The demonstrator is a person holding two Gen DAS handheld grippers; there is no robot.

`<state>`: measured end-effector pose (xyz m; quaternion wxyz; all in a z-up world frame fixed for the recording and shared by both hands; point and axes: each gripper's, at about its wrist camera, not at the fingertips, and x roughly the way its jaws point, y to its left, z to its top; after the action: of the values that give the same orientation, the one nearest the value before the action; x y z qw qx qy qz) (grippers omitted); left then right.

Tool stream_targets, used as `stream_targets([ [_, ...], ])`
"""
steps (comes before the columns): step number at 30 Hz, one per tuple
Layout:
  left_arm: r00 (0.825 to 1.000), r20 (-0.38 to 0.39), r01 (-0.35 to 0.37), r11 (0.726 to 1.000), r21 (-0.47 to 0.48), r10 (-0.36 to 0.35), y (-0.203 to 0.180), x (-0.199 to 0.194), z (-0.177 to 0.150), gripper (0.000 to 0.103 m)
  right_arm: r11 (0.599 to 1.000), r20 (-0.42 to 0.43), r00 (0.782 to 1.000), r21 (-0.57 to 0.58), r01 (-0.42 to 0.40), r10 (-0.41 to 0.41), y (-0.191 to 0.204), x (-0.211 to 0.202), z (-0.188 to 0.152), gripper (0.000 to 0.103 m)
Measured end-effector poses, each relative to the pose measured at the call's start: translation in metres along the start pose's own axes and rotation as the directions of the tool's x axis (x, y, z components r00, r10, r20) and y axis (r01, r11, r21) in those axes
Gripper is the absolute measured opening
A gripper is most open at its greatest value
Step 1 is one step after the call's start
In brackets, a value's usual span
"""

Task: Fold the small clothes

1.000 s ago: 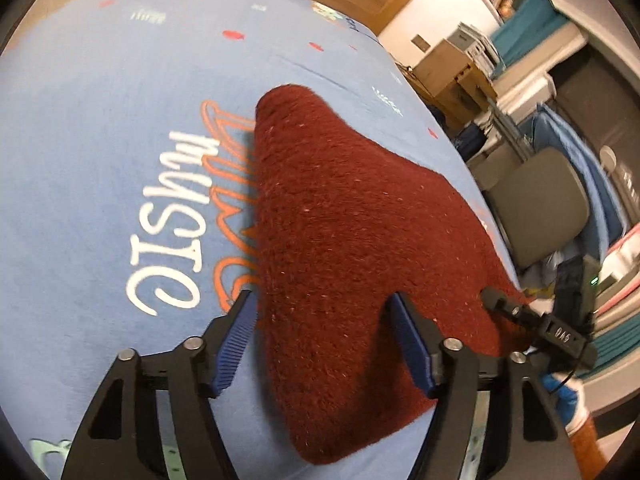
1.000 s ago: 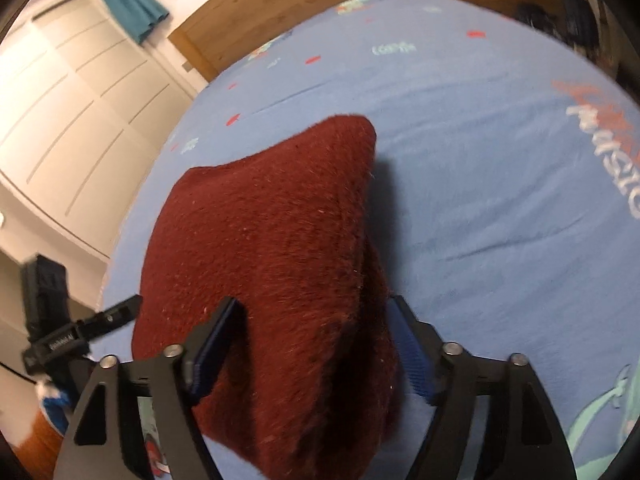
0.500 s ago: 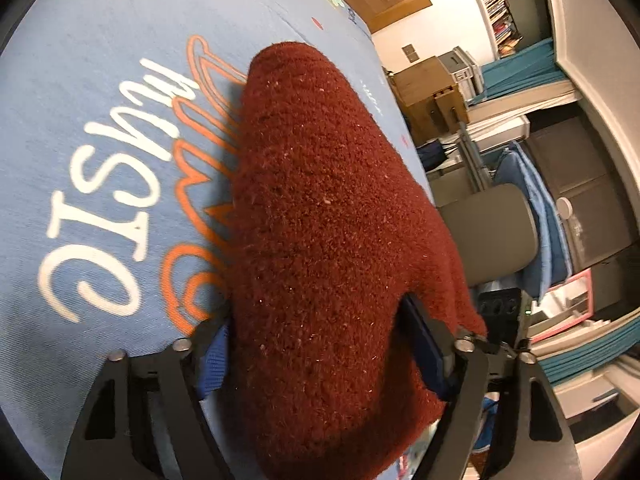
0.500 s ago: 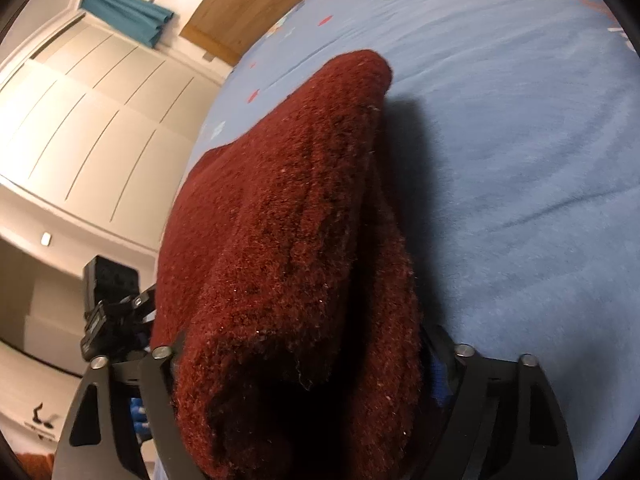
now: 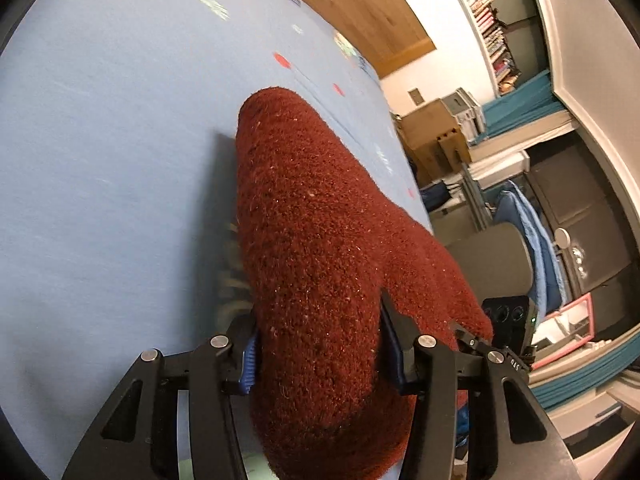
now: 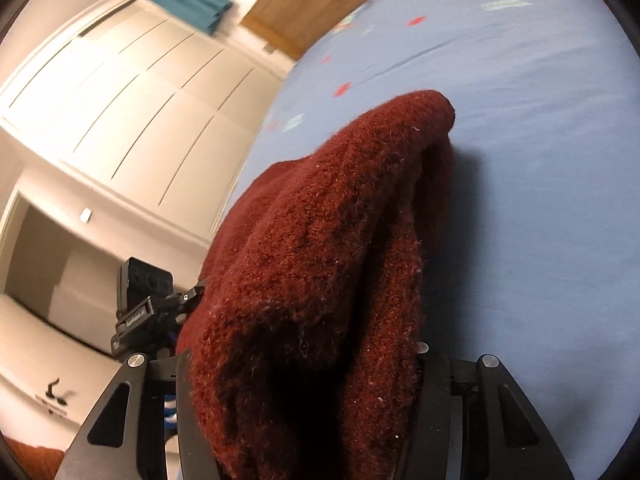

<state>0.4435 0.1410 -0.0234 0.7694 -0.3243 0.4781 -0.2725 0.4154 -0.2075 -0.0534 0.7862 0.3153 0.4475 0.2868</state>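
Now red knit cloth [image 5: 320, 248] edge-on — blue bedspread [image 5: 100, 160] around

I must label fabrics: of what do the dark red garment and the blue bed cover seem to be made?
Dark red garment: a thick fuzzy knit, perhaps wool or fleece; its nubbly, hairy surface shows it. Blue bed cover: smooth matte printed cloth, probably cotton.

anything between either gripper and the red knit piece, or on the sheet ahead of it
Nothing visible. The red knit garment already sits between the pads of both the left gripper and right gripper, whose jaws have just been closing. The blue sheet ahead looks bare.
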Motion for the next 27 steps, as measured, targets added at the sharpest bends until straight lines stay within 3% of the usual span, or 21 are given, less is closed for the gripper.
stream_targets([
  [3,0.996,-0.032,-0.088,0.996,-0.003,0.087,0.016,-0.005,-0.005,0.047,0.999,-0.064,0.997,0.004,0.042,-0.042,0.0,0.027,-0.004,0.057],
  [5,0.995,-0.035,-0.097,0.995,-0.012,0.097,0.023,-0.011,-0.012,0.051,0.996,-0.089,0.993,0.019,0.085,-0.083,-0.008,0.034,-0.01,0.065],
  [13,0.987,-0.021,-0.154,0.984,0.091,0.157,-0.006,-0.026,-0.038,0.051,0.989,-0.018,0.992,0.083,0.125,-0.124,-0.032,-0.013,-0.013,0.071],
  [19,0.957,0.003,-0.285,0.937,0.201,0.29,-0.029,-0.007,-0.077,0.055,0.969,-0.041,0.972,0.079,0.236,-0.233,-0.038,-0.012,-0.019,0.075],
  [27,0.937,0.024,-0.345,0.917,0.197,0.348,-0.037,-0.009,-0.085,0.058,0.953,0.007,0.957,0.095,0.287,-0.289,-0.022,-0.029,-0.033,0.075],
])
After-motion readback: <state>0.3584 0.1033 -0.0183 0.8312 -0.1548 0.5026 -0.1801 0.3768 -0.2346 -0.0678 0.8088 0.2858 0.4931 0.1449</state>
